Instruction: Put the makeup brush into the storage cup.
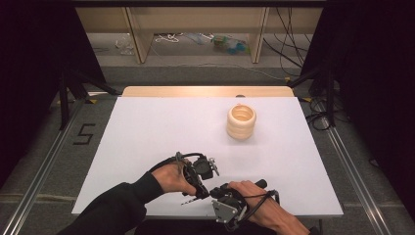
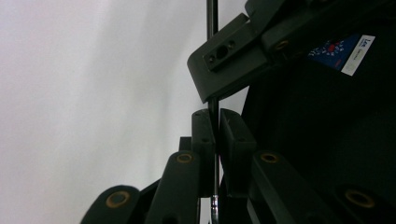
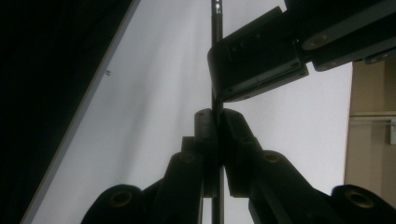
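Steel is what I am handling: a thin metal rod, and from the high view I see it lying low between my two tools at the near edge of the white bench. My left tool and right tool meet nose to nose there, each in a hand, and a short threaded end of the rod pokes out just to the left of the left tool. Well ahead of both tools stands a stack of cream rings, untouched.

From the left gripper view, I see my own jaws pressed together on the rod, which runs straight up between them, while the right tool's jaw takes the same rod just beyond mine.

From the right gripper view, the picture mirrors: jaws pinching the rod, its tip clear above, and the left tool's jaw on it just past my tips.

I judge this to be a handover, both tools sharing the rod. Next, one tool must let go while the other keeps its pinch firm, or the rod may slip. Only the high view gives me the rings; the close views confirm the double grip.
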`<state>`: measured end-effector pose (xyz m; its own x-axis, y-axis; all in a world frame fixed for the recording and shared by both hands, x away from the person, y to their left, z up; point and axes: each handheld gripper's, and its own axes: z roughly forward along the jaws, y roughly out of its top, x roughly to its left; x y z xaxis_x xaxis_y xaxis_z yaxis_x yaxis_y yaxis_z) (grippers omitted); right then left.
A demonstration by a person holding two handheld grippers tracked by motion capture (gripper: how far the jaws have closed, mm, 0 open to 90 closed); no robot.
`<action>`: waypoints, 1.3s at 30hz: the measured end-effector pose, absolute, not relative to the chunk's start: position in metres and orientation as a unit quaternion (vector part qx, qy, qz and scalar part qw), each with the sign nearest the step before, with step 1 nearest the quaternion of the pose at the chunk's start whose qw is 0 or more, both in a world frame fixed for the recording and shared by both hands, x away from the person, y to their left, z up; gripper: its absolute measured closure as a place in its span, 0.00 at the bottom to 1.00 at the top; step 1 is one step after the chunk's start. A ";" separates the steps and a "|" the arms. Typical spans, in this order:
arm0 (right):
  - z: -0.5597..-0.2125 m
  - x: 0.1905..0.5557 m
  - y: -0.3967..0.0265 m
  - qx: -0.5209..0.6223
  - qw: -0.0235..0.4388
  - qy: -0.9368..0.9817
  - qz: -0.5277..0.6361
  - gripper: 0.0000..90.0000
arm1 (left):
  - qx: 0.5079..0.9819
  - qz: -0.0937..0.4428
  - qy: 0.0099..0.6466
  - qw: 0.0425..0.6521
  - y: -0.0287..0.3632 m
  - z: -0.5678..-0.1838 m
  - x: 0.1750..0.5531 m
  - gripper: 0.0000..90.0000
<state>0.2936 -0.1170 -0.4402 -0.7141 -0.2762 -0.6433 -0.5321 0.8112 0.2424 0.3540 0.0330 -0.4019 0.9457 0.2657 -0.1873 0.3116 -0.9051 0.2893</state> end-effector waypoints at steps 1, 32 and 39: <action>-0.439 0.293 -0.118 -0.225 0.307 0.902 0.203 0.95 | 0.973 -0.071 0.150 0.162 0.034 -0.401 0.354 0.92; -0.432 0.318 -0.155 -0.145 0.274 0.908 0.281 0.95 | 0.916 0.022 0.243 0.319 0.103 -0.348 0.371 0.42; -0.429 0.327 -0.172 -0.080 0.234 0.908 0.339 0.95 | 0.881 0.066 0.284 0.372 0.118 -0.345 0.371 0.35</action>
